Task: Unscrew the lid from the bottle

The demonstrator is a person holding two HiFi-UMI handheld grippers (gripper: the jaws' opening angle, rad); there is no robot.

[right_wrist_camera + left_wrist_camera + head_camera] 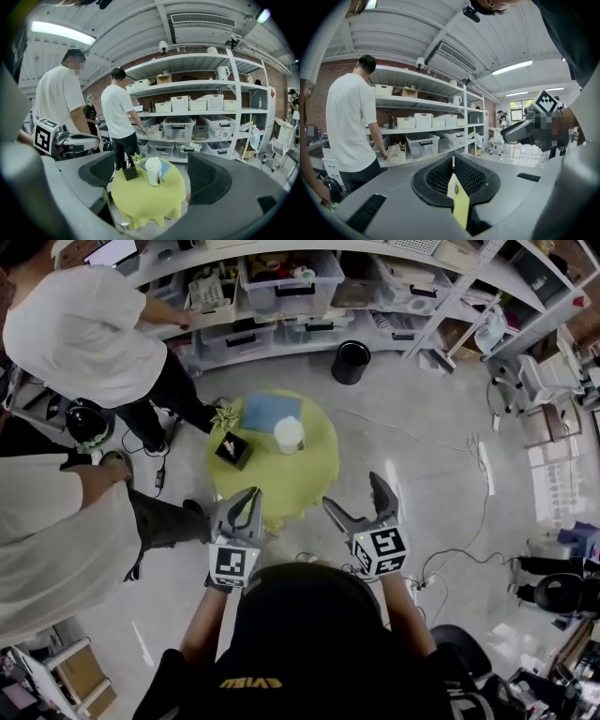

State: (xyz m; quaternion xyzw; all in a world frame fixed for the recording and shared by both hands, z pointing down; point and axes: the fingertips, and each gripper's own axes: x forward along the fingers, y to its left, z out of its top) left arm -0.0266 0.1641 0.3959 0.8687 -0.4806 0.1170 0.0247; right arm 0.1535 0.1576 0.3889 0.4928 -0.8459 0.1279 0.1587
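Bottle (289, 435): white, standing on the bench (309, 474) near its middle, a little toward the far side. It is upright, with its long axis vertical and the mouth end pointing up.

Lid (289, 425): seated on top of the bottle. No gap or tilt can be made out at this range.

Neighbours: a blue book (270, 412) lies just beside the bottle on the far side, and a black box (233, 448) stands near it to the left.

Left tool (249, 493): clenched with the jaws together on nothing, and held well short of the bench.

Right tool (352, 491): released, jaws wide apart and empty. It is likewise well apart from the bottle, which shows far off through the gap between the jaws.

Progress, as judged: nothing done. Neither tool touches the bottle. Still to do are the reach, a steadying hold on the body, a grip on the lid, and the unscrewing itself.
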